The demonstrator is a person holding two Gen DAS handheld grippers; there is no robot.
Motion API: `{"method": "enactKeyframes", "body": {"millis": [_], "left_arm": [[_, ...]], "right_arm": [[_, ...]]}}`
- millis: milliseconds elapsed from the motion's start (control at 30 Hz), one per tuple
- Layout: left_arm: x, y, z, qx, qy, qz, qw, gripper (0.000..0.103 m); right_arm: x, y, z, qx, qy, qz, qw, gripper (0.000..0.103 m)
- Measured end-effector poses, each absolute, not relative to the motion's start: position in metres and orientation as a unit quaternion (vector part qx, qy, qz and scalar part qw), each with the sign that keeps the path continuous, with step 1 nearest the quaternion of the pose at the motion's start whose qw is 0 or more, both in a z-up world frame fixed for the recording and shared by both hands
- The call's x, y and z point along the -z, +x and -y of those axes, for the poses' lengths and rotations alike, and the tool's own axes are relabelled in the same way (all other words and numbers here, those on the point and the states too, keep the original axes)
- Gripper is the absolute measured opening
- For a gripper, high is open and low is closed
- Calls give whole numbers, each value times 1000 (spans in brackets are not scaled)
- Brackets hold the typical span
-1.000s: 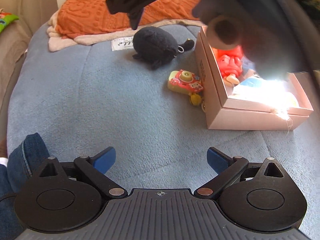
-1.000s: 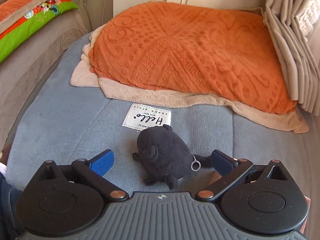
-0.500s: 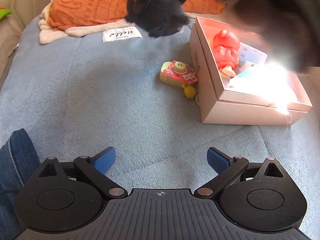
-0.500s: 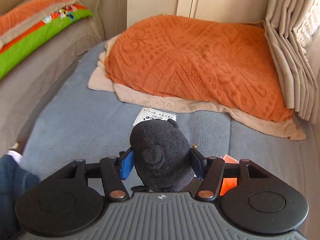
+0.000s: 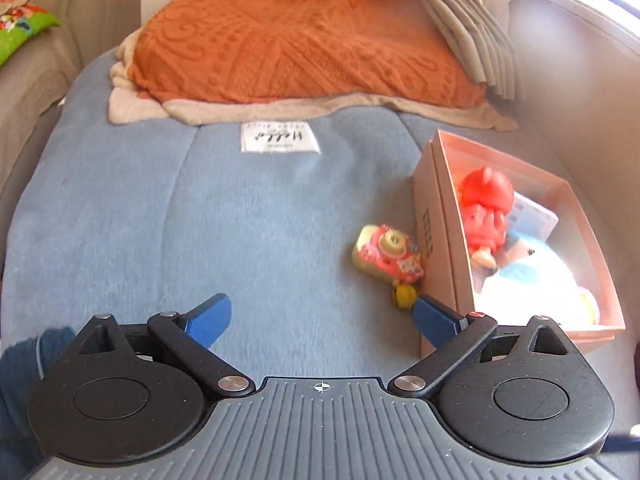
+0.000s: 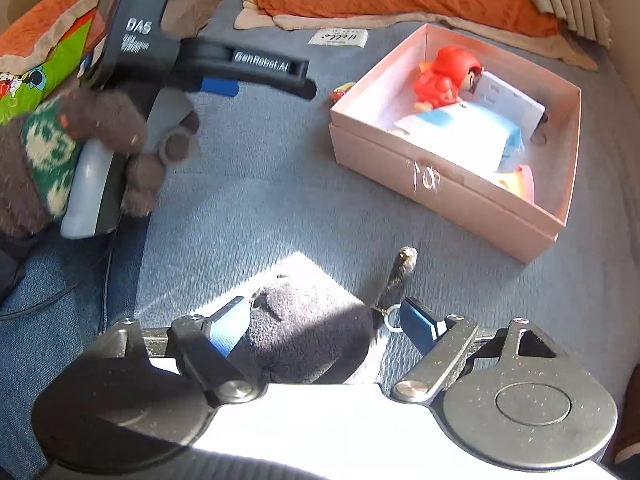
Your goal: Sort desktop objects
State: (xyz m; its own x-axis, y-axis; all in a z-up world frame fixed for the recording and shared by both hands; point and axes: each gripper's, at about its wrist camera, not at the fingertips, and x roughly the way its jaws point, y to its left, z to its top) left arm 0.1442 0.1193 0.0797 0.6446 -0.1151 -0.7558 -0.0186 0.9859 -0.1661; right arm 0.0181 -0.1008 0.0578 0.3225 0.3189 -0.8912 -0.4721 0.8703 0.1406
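Black plush toy (image 6: 304, 332) lies between the opening right gripper (image 6: 320, 320), at seven o'clock from the pink cardboard box (image 6: 452, 184), apparently released outside it. Left gripper (image 5: 320, 316) hangs spread and empty, free for the pink toy camera (image 5: 386, 254).

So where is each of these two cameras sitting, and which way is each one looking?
Left wrist: on the left gripper, looking along its open blue fingers over the blue blanket to the toy camera, pink box and orange pillow; a denim knee shows.
Right wrist: on the right gripper, jaws opening around the black plush, facing the same box; a gloved hand holds the left gripper.
Shared: box, red figure, pillow, blanket.
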Motion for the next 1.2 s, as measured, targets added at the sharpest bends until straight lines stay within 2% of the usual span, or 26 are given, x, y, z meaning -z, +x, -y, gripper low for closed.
{"method": "enactKeyframes", "body": {"millis": [267,467,767,833,1000,1200], "left_arm": [[-54,249,-94,-13,-44,-464,885,102],[-47,270,-99,8,-49,-467,883,103],[-39,237,-114,72,-69,-503,858,103],[-42,217,-111,85,-48,-509,855,102],[-41,158,-114,109,-11,-526,843,102],[-53,94,-76,180,119,-485,848,102]], "right_arm": [[-43,-18,117,-226,-84,-525,816,87],[-36,-14,118,-229,-91,-524,816,89],[-45,-26,112,-222,-108,-505,827,91],[-49,-30,110,-224,-111,-499,830,95],[-52,-41,107,-224,-114,-491,834,96],[-49,-52,102,-210,-148,-473,843,100]]}}
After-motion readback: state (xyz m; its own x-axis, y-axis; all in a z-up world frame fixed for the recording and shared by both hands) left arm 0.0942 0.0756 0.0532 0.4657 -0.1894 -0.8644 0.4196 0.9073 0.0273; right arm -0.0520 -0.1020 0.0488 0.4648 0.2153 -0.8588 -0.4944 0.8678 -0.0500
